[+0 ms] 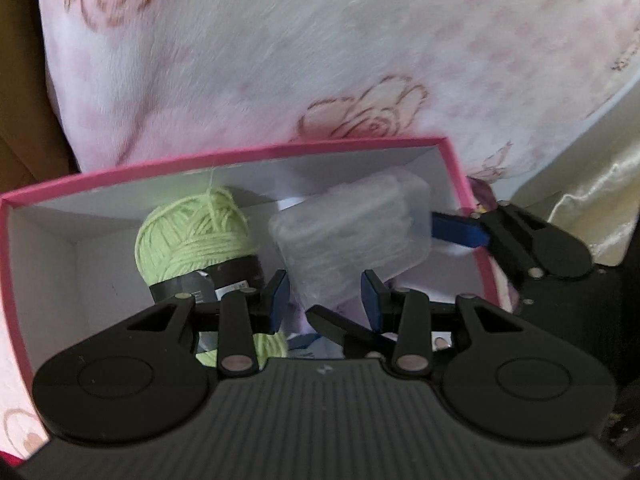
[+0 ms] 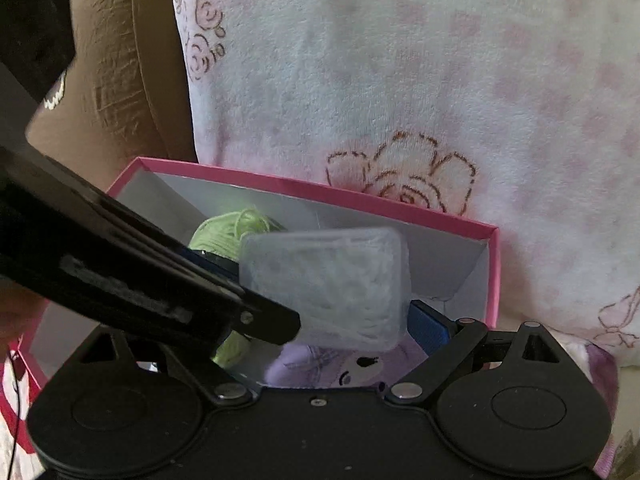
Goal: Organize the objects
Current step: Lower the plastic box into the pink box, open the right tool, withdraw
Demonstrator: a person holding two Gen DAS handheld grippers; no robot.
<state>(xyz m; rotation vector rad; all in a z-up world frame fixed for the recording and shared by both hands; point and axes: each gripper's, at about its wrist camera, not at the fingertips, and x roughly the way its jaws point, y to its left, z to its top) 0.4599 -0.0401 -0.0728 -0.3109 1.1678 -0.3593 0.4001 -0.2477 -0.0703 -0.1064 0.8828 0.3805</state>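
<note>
Right gripper (image 2: 332, 300) clamped on translucent plastic case (image 2: 326, 286), blue pad (image 2: 428, 330) pressed to case's right side; other finger hidden behind left tool. Case held just above interior of pink box (image 2: 494, 272), not yet set down. Left gripper (image 1: 324, 294) spread wide, grasping nothing, pads either side of case's lower corner. Green yarn ball (image 1: 194, 236) already lying inside box, left of case. Box resting on floral blanket (image 1: 320, 60). Judged well along: case release remaining.

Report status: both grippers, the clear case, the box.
Right gripper shut on clear plastic case, held over pink box. Left gripper open, empty, just below the case. Green yarn already in the box.
</note>
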